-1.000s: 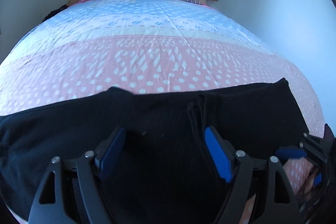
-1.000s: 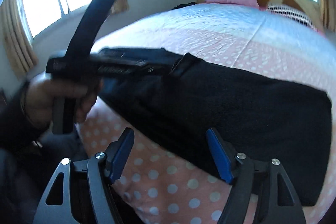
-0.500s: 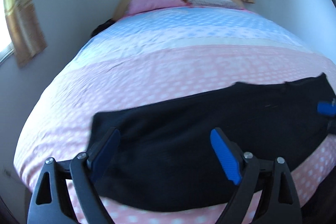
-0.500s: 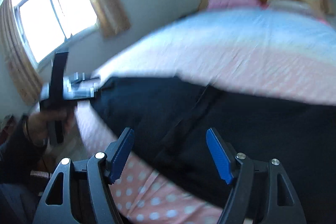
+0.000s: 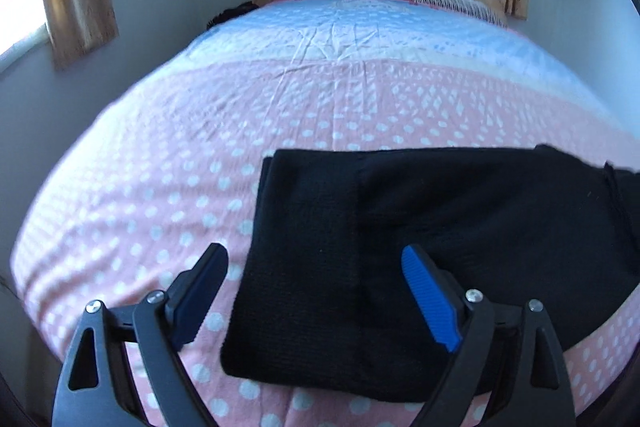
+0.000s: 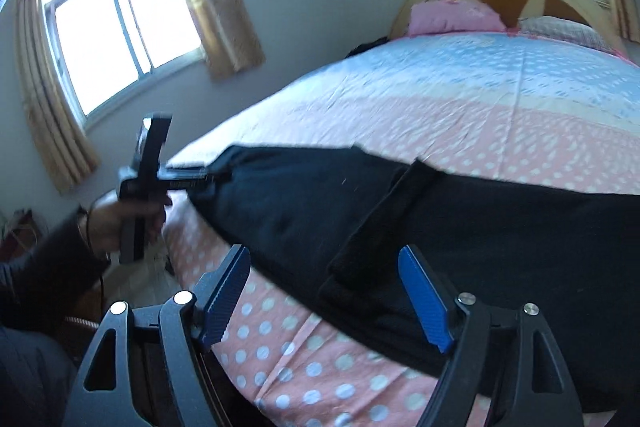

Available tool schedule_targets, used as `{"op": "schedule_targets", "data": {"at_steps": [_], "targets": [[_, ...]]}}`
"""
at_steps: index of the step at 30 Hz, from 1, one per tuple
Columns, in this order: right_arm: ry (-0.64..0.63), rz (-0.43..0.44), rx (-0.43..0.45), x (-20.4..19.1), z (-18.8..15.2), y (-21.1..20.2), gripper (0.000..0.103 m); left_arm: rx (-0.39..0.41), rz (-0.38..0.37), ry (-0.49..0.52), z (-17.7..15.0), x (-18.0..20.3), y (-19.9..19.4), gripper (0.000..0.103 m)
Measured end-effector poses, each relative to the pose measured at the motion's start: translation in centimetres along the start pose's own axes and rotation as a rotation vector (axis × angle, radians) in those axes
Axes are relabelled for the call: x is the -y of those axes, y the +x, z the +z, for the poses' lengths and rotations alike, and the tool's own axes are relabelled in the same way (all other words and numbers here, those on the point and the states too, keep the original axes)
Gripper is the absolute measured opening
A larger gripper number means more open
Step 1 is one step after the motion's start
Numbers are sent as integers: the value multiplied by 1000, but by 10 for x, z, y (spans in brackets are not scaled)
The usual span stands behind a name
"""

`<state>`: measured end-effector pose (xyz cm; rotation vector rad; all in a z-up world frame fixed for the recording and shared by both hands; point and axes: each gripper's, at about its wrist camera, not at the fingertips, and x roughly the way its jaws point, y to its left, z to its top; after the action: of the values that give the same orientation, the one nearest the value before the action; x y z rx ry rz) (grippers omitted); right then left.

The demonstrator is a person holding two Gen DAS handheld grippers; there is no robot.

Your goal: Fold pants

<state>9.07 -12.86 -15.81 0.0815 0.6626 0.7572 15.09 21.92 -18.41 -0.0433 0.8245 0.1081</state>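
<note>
Looking through the left wrist view: the left gripper (image 5: 314, 297) hangs spread and empty above the left end of the black knit pants (image 5: 420, 239), which lie lengthwise along the near edge of the pink polka-dot bedspread (image 5: 248, 115), one layer lapped over another.

Right wrist view: the right gripper (image 6: 324, 297) gapes wide too, holding nothing. Pants (image 6: 460, 227) appear halved lengthwise; crosswise folds likely remain.

Black pants (image 5: 400, 247) on pink white-dotted bedspread (image 5: 160, 167).
</note>
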Motion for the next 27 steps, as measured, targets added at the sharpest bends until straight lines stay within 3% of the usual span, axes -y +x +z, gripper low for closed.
{"op": "schedule_targets", "data": {"at_steps": [4, 5, 6, 8, 10, 13, 22, 27], "targets": [[54, -13, 38, 13, 4, -11, 78, -9, -103, -72, -3, -13, 1, 89], [67, -22, 46, 15, 3, -13, 78, -8, -110, -55, -4, -12, 0, 85], [79, -26, 51, 18, 3, -14, 78, -5, -131, -50, -4, -11, -1, 75], [106, -34, 59, 24, 3, -16, 78, -5, -144, -62, -4, -12, -3, 72], [121, -42, 69, 29, 3, -17, 78, -6, -163, -69, -4, -14, -4, 50], [131, -55, 90, 33, 5, -23, 78, -25, -227, -114, 0, -23, -8, 26], [149, -142, 137, 45, 17, -49, 78, 29, -313, -167, 23, -14, -46, 25], [153, -233, 172, 54, 27, -79, 78, 118, -421, -99, 45, 32, -91, 24]]}}
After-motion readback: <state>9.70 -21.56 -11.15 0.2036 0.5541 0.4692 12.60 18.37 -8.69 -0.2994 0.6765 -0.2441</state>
